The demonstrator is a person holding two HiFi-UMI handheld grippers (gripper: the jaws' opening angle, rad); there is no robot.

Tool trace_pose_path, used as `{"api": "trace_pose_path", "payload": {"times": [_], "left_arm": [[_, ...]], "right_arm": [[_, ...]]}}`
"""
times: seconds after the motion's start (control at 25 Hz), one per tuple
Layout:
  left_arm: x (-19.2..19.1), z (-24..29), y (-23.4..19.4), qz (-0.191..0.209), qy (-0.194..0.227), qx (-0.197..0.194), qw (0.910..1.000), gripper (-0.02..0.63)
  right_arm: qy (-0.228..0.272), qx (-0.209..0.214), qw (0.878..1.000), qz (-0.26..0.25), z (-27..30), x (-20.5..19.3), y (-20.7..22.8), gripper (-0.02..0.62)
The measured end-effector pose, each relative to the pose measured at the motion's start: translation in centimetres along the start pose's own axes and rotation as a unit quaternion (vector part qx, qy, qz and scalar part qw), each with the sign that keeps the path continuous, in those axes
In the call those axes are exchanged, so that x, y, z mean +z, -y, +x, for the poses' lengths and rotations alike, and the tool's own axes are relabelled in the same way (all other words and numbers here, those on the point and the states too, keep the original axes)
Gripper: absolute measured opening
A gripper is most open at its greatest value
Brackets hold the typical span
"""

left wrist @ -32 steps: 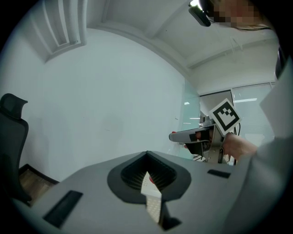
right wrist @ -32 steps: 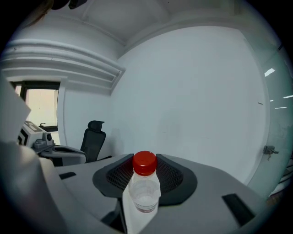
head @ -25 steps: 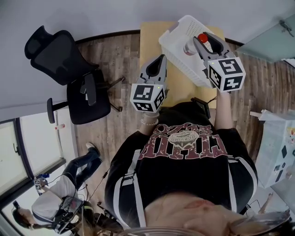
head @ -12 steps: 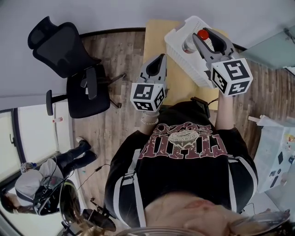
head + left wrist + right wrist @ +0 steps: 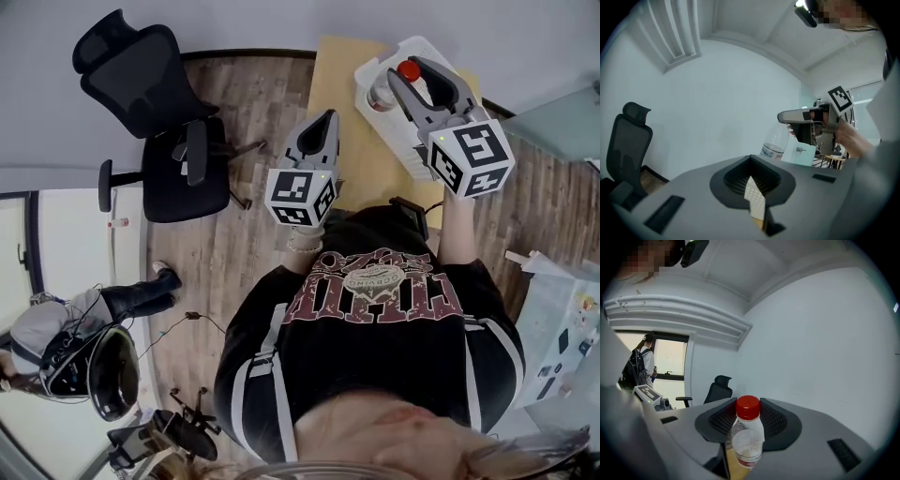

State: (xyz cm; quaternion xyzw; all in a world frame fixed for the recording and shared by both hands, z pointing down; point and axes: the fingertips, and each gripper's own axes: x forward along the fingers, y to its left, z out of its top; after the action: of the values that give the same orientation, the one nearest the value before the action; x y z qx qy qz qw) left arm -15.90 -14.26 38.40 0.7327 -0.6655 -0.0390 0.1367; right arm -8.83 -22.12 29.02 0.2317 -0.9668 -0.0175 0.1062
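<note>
A clear plastic bottle (image 5: 748,439) with a red cap (image 5: 748,408) stands upright between the jaws of my right gripper (image 5: 747,427), which is shut on it. In the head view that gripper (image 5: 405,82) holds the bottle (image 5: 382,93) above a white basket (image 5: 427,45) on a light wooden table (image 5: 342,103). My left gripper (image 5: 325,120) hangs to the left over the table's edge, jaws shut with nothing between them. The left gripper view has its shut tips (image 5: 752,183) in front, and the bottle (image 5: 776,143) in the right gripper (image 5: 801,117) beyond them.
A black office chair (image 5: 150,103) stands on the wooden floor left of the table, also as the chair (image 5: 628,140) by a white wall. Another person (image 5: 56,337) with a backpack is at the lower left. Cables lie on the floor.
The right gripper has carried the bottle leftward, so the bottle now shows in the left gripper view. The left gripper has barely moved. The person at the lower left has shifted.
</note>
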Motion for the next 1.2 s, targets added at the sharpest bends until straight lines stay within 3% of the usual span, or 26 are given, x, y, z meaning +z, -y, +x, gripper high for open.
{"api": "trace_pose_path", "payload": {"times": [0.72,1.2], "left_arm": [[-0.6,-2.0,-2.5,-0.003,-0.006,0.041,0.9991,0.046],[-1.8,-2.7,-3.6,0.001,-0.016,0.042,0.999,0.046]], "right_arm": [[-0.029,0.076,0.997,0.018,4.0,-4.0,-4.3,0.156],[-0.044,0.093,0.994,0.027,5.7,-7.7,-6.7,0.156]]}}
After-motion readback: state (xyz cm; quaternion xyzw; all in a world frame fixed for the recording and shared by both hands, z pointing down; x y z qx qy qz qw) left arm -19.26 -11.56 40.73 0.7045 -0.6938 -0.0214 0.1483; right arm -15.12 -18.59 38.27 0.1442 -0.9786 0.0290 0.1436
